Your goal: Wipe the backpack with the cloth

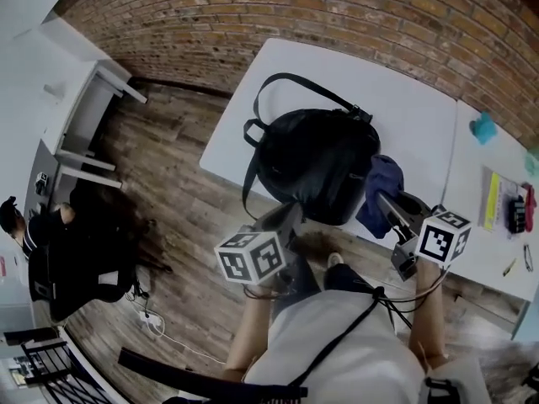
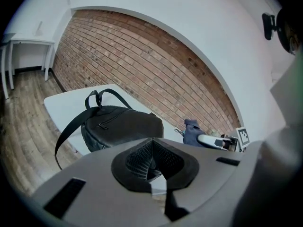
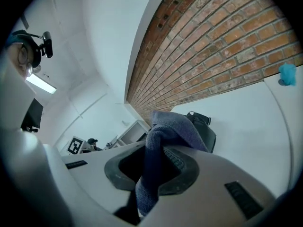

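Two claws are low, close to the person's body. The left claw (image 2: 152,159) has its jaws pressed together with nothing between them, and it hangs just in front of the near edge of the white surface (image 1: 404,108). The right claw (image 3: 156,167) is clamped on a dark blue folded cloth (image 3: 165,131), which bulges out past the jaws.

Just beyond, the black leather-like backpack (image 1: 318,162) lies on the white surface near its front edge, with its straps loose at its left side. The cloth is just beside its right flank, and I cannot tell if they touch.

I judge that the wiping stroke is about to begin. To do it well, the bulging part of the cloth should meet the bag, not the hard jaw tips, and the strokes should be long and overlapping. The bag looks soft and may slide, so the empty left claw could press on its near side. Behind all stands a red brick wall (image 1: 337,23).
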